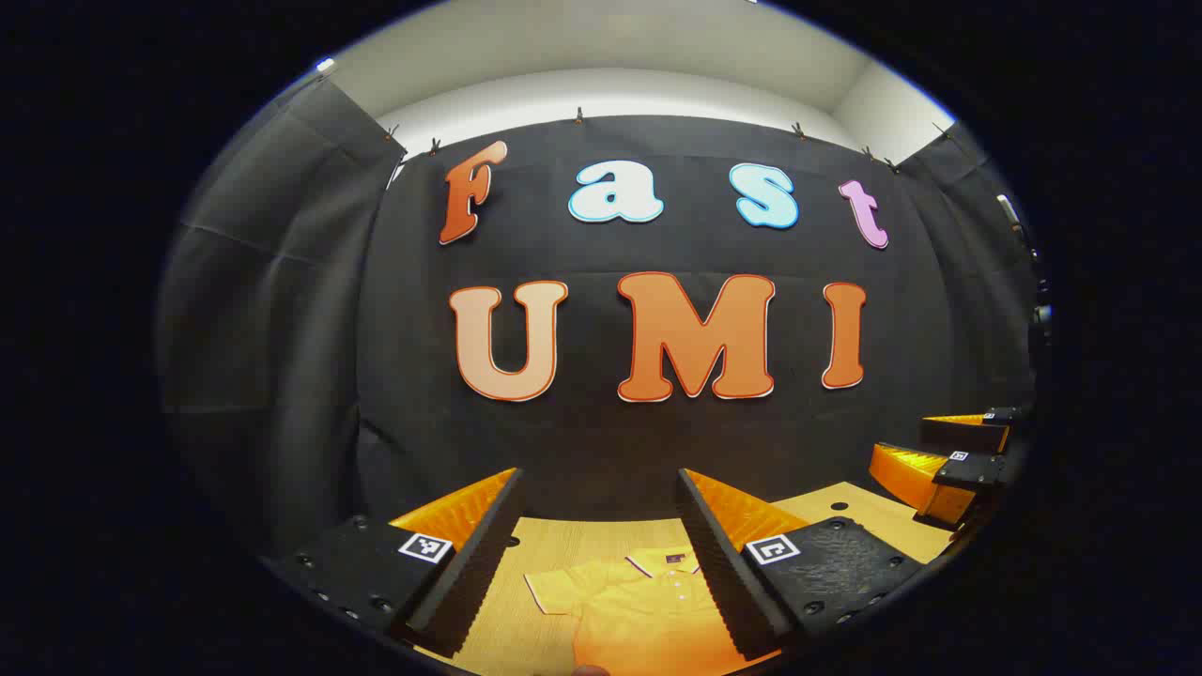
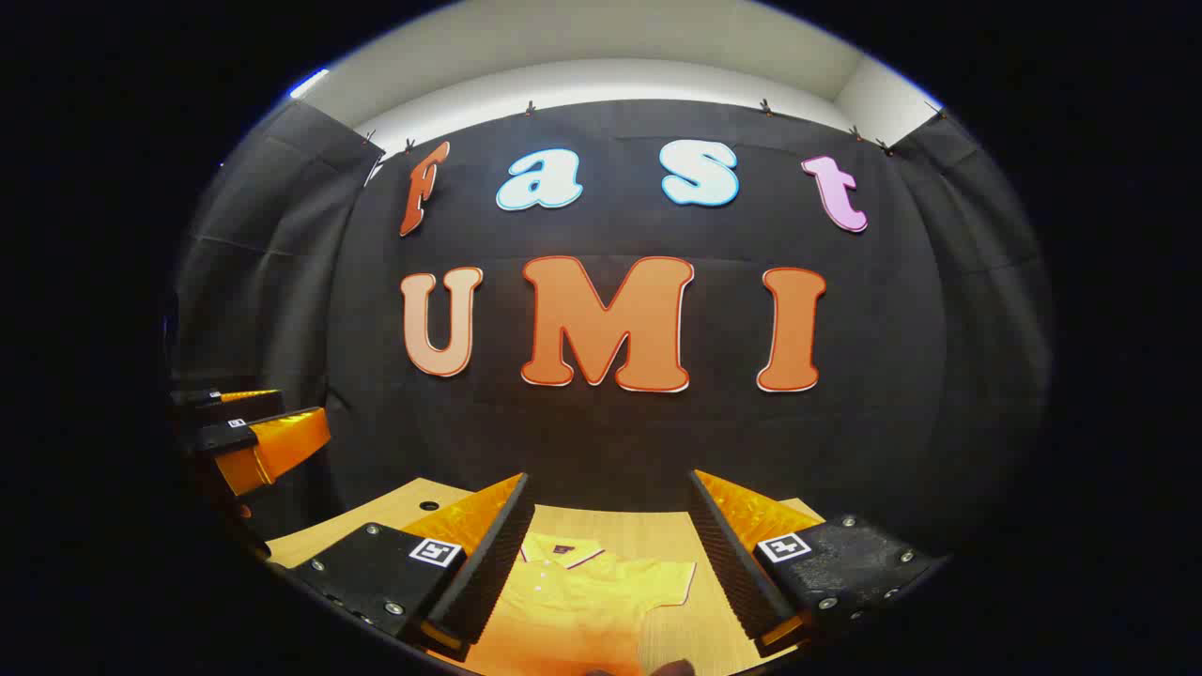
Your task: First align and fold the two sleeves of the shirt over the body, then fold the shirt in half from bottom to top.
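A yellow short-sleeved polo shirt (image 1: pixel 639 606) lies flat on the wooden table (image 1: pixel 554 540), collar towards the far wall. In the left gripper view it lies below and between the fingers of my left gripper (image 1: pixel 596 488), which is open and held well above the table. The right gripper view has the same shirt (image 2: pixel 582 601), its one sleeve spread to the right, under my right gripper (image 2: pixel 610 493), also open and empty. Each gripper appears at the edge of the other's view: the right one (image 1: pixel 958 451) and the left one (image 2: pixel 244 427).
The table (image 2: pixel 648 530) reaches the black cloth wall at the back. Small dark holes dot the tabletop near its far corners. Bare wood lies around the shirt on both sides.
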Tool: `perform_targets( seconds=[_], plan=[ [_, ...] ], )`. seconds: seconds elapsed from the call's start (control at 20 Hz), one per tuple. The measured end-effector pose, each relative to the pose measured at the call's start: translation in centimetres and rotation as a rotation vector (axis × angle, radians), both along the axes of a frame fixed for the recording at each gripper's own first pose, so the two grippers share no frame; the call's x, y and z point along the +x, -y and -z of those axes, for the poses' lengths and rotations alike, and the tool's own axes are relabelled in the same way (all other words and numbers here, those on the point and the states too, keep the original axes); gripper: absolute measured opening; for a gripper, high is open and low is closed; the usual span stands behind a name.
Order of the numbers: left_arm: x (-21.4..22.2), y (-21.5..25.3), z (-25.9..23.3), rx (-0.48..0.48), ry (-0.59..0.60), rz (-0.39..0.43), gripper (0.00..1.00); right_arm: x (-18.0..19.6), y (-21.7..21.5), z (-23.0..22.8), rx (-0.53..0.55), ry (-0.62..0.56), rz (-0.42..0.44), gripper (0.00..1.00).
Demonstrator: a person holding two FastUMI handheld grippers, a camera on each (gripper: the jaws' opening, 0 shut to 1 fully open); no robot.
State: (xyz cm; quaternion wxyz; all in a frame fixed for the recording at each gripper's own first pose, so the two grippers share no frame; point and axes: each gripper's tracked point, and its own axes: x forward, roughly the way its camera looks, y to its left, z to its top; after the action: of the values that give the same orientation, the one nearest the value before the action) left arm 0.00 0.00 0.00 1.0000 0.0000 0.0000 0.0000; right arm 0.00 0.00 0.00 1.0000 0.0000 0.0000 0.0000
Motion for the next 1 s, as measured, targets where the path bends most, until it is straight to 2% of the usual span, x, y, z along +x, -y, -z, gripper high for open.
perform_targets(
  seconds=[0.3,0.75,1.0],
  plan=[
    [0.9,1.6,1.4,-0.006,-0.020,0.029,0.98,0.8,0.3,0.7,0.010,-0.005,0.008,0.99],
    [0.7,2.5,2.8,0.003,-0.040,0.083,0.98,-0.3,1.0,2.2,-0.016,-0.037,0.066,0.98],
    [-0.1,1.5,3.0,0.027,-0.038,0.098,0.98,0.2,2.0,3.4,-0.003,-0.073,0.114,0.99]
  ],
)
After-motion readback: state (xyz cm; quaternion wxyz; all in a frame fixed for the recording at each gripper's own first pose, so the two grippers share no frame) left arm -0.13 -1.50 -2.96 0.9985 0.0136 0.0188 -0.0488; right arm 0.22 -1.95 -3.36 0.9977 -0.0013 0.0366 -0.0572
